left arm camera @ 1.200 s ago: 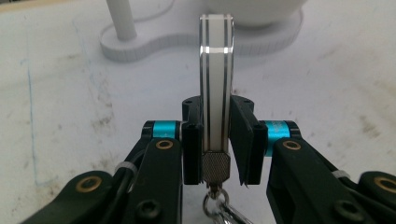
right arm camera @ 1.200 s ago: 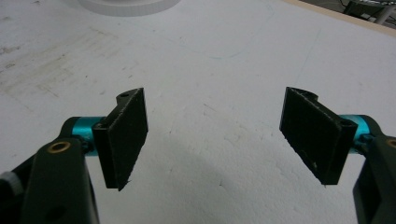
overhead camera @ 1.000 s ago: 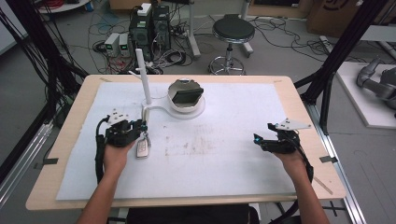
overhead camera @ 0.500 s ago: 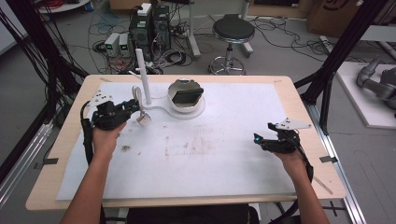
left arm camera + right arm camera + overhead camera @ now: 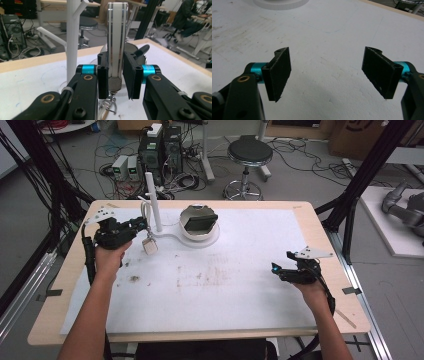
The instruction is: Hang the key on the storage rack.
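Observation:
My left gripper (image 5: pixel 140 224) is shut on a white lanyard strap (image 5: pixel 117 37) with grey stripes, lifted off the table beside the white hook stand (image 5: pixel 152 200). In the left gripper view the strap stands upright between the jaws, with its knurled metal end (image 5: pixel 115 84) and a key ring (image 5: pixel 109 105) hanging below. A small pale tag (image 5: pixel 149 246) dangles under the gripper in the high view. The stand's post (image 5: pixel 72 42) rises just left of the strap. My right gripper (image 5: pixel 278 269) rests low at the table's right, open, nothing between its jaws (image 5: pixel 329 72).
The stand's white base (image 5: pixel 212 239) carries a round dish holding a dark object (image 5: pixel 198 222). A white sheet (image 5: pixel 225 290) with scuff marks covers the wooden table (image 5: pixel 330 250). Beyond the far edge are a stool (image 5: pixel 249 155), computers and cables.
My left gripper has lifted the lanyard off the sheet and carried it back and left, up beside the hook stand. The right gripper has stayed put.

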A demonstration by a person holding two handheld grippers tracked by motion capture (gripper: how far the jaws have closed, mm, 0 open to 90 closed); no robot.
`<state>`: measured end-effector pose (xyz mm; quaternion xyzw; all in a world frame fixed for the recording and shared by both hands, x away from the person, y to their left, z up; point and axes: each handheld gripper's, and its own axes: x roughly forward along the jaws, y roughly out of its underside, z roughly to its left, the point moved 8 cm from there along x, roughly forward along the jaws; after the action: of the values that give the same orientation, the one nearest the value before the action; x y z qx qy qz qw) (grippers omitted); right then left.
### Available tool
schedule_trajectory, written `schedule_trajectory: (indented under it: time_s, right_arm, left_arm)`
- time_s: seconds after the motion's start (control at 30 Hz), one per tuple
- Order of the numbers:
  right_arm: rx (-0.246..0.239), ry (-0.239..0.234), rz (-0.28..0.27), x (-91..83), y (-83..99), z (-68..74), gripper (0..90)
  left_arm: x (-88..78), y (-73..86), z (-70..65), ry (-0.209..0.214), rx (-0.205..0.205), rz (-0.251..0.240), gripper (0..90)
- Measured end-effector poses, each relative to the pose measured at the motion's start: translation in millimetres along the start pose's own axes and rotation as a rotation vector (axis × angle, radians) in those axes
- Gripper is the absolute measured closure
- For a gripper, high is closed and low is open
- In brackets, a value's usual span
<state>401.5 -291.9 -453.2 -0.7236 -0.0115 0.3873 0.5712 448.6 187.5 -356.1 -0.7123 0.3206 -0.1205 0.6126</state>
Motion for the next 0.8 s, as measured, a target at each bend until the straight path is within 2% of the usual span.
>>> schedule_trajectory:
  time_s: [0.43, 0.63, 0.8]
  right_arm:
    - [0.003, 0.000, 0.002, 1.0, 0.1, 0.9, 23.8]
    - [0.003, 0.000, 0.002, 1.0, 0.5, 0.0, 23.8]
    - [0.002, -0.002, 0.009, 1.8, 1.1, 0.9, 23.8]
  left_arm:
    - [17.9, -16.4, 10.9, 0.085, -0.055, 0.000, 74.7]
    - [24.1, -19.6, 22.7, 0.099, -0.121, -0.027, 74.7]
    - [30.4, -15.4, 26.7, 0.117, -0.145, -0.006, 74.7]
